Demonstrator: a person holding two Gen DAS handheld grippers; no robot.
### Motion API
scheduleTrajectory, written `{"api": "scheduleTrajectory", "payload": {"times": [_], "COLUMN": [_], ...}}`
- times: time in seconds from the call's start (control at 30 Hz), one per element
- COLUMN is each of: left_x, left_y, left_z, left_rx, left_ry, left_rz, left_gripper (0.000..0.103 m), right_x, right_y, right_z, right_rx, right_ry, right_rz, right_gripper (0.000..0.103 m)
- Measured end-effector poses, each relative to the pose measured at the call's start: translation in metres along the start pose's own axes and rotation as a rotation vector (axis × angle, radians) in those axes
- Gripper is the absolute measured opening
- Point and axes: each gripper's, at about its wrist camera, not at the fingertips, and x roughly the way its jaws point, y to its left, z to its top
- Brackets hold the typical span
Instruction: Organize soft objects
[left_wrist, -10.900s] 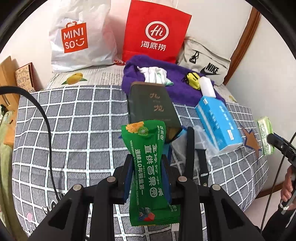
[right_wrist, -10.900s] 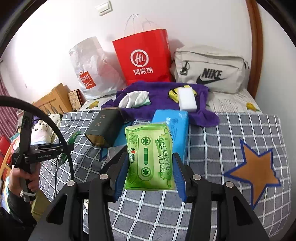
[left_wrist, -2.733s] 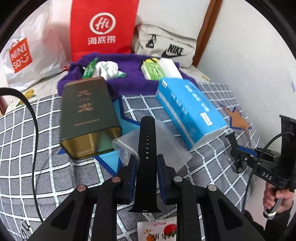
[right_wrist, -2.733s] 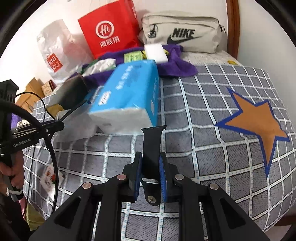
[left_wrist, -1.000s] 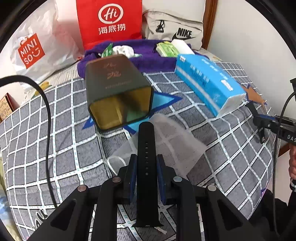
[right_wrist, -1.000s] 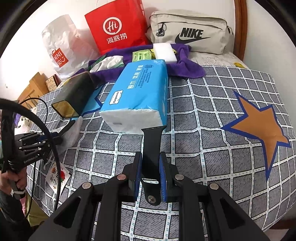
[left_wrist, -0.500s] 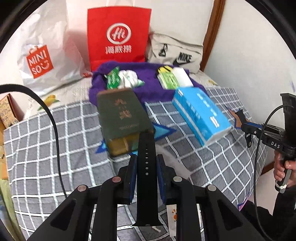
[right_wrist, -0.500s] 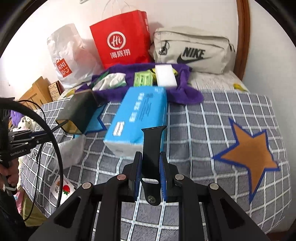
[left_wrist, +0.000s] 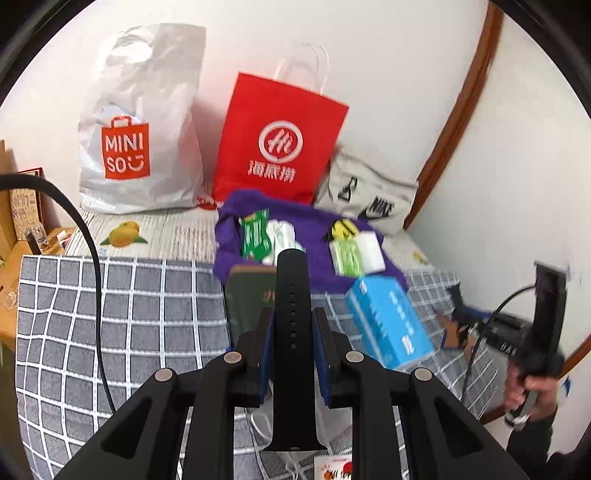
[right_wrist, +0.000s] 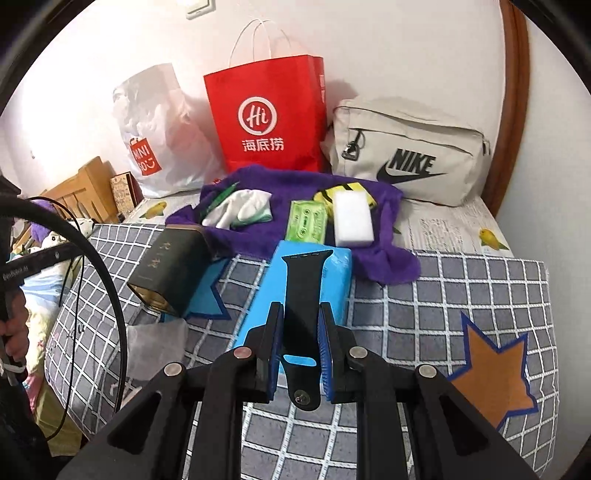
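My left gripper (left_wrist: 293, 332) is shut on a black watch strap with holes (left_wrist: 291, 295), held above the checked bed. My right gripper (right_wrist: 301, 328) is shut on the other black strap half with the buckle end (right_wrist: 303, 288). Beyond both lies a purple towel (left_wrist: 310, 221) (right_wrist: 369, 251) carrying a green snack packet (left_wrist: 255, 236), white socks (right_wrist: 243, 206), a green tissue pack (right_wrist: 307, 220), a white sponge (right_wrist: 351, 218) and a yellow item (right_wrist: 328, 192). A blue tissue box (left_wrist: 388, 325) (right_wrist: 332, 266) and a dark green tin (right_wrist: 170, 273) lie just in front of the towel.
Against the wall stand a white Miniso bag (left_wrist: 136, 147), a red paper bag (right_wrist: 269, 114) and a beige Nike pouch (right_wrist: 406, 155). A clear plastic wrapper (right_wrist: 155, 343) lies near the bed's left edge. A hand (left_wrist: 528, 391) holds the other gripper's handle at right.
Both grippers have risen and tilted up with their straps still clamped. The bed and its objects now sit lower and farther away in both views, and more wall shows.
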Motion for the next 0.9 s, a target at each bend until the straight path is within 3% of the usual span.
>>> {"api": "scheduleTrajectory", "payload": {"times": [0.3,0.43,0.9], "left_x": [0.01,0.02,0.058], "left_y": [0.013,0.019,0.024], "left_z": [0.03,0.04,0.06], "left_rx": [-0.04,-0.066,-0.04], "left_ry": [-0.057,-0.064,-0.069], "left_rz": [0.044,0.023,0.114], "left_gripper": [0.02,0.02,0.02], "right_x": [0.017,0.022,0.039], "right_y": [0.007,0.008,0.004], "right_z": [0.018,0.028,0.063], "right_rx": [0.004,0.005,0.018], "right_ry": [0.008,0.005,-0.024], "right_rz": [0.006,0.002,0.011], "right_gripper": [0.019,0.019,0.019]}}
